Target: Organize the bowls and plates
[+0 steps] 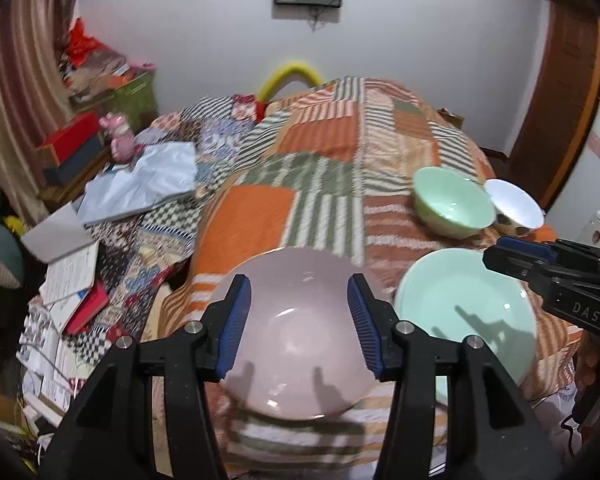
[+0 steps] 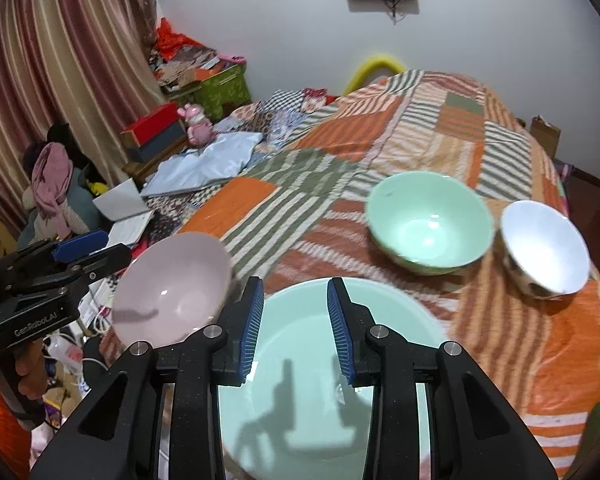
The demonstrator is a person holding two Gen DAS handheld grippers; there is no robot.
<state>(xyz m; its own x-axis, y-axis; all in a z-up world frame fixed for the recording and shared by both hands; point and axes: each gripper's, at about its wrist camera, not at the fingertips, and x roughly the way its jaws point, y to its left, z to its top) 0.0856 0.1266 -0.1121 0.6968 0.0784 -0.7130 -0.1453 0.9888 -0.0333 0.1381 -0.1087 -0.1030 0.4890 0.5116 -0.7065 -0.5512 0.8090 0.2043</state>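
Note:
A pink bowl (image 1: pixel 296 340) sits on the patchwork quilt (image 1: pixel 320 128) near its front edge. My left gripper (image 1: pixel 299 280) hovers over it, open, nothing between its pads; the finger shadows fall on the bowl. Right of it lies a mint plate (image 1: pixel 468 312), with my right gripper (image 1: pixel 496 254) above its far edge. In the right wrist view the mint plate (image 2: pixel 340 360) lies under my open right gripper (image 2: pixel 295 284), whose pads touch nothing. The pink bowl (image 2: pixel 172 288) is at left, beside my left gripper (image 2: pixel 100 252). Further back stand a green bowl (image 2: pixel 430 224) and a white bowl (image 2: pixel 544 248).
The quilt (image 2: pixel 420 120) covers a bed that runs to the back wall. Left of the bed lie papers and books (image 1: pixel 72 276), a grey sheet (image 1: pixel 148 184), a red box (image 1: pixel 72 140) and a pink toy (image 1: pixel 120 140). A hand (image 2: pixel 28 376) holds the left gripper's handle.

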